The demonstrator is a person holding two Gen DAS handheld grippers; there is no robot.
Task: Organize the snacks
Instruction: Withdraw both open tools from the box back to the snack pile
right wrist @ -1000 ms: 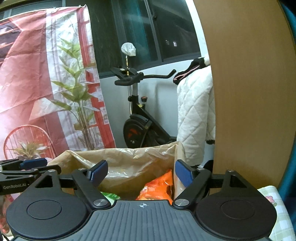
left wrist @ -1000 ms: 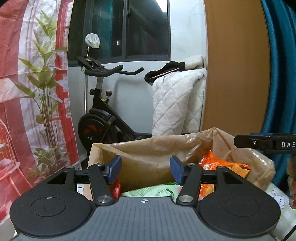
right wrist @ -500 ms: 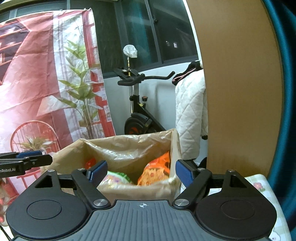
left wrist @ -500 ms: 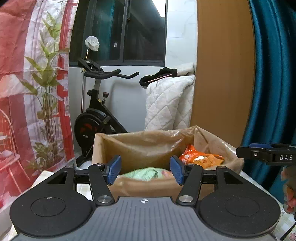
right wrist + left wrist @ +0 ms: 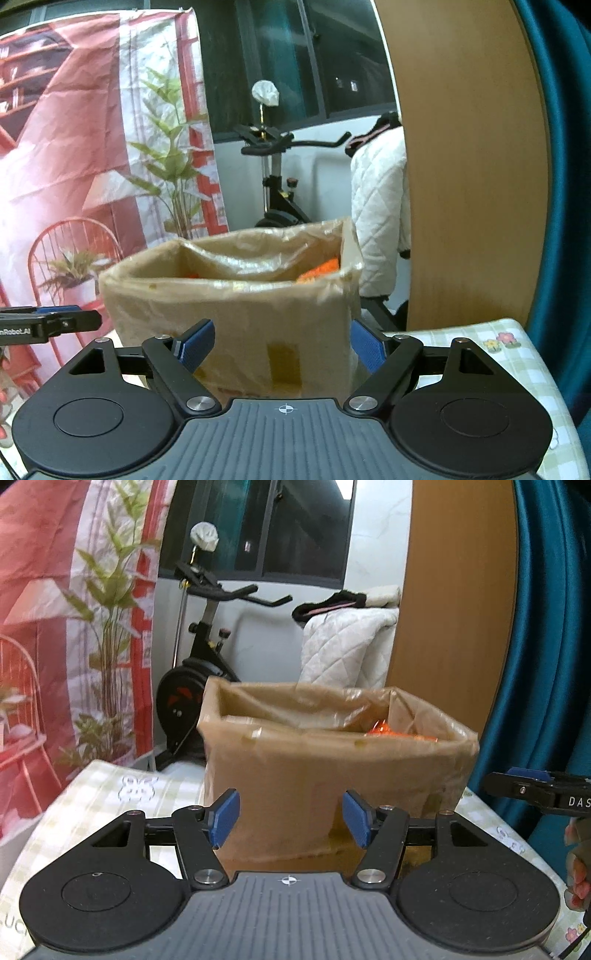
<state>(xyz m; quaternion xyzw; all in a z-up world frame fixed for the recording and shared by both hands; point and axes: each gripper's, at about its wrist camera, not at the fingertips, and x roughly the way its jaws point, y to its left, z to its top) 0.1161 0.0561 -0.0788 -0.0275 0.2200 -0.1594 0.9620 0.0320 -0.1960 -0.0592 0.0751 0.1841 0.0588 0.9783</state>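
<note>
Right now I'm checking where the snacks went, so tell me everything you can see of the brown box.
The box is brown cardboard, open-topped, lined with a crinkled translucent bag folded over its rim. It stands upright on the checked tablecloth. Tape patches show on its front wall. An orange packet peeks above the rim at the right side; the rest of the inside is hidden. Nothing grips it: both claws are in front of it, apart from its walls.

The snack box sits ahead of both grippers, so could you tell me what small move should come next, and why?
Probably look for a loose snack: the left gripper, jaws opening, and the right gripper both hold nothing, and the only snack showing, an orange packet, already lies inside the lined cardboard box.
</note>
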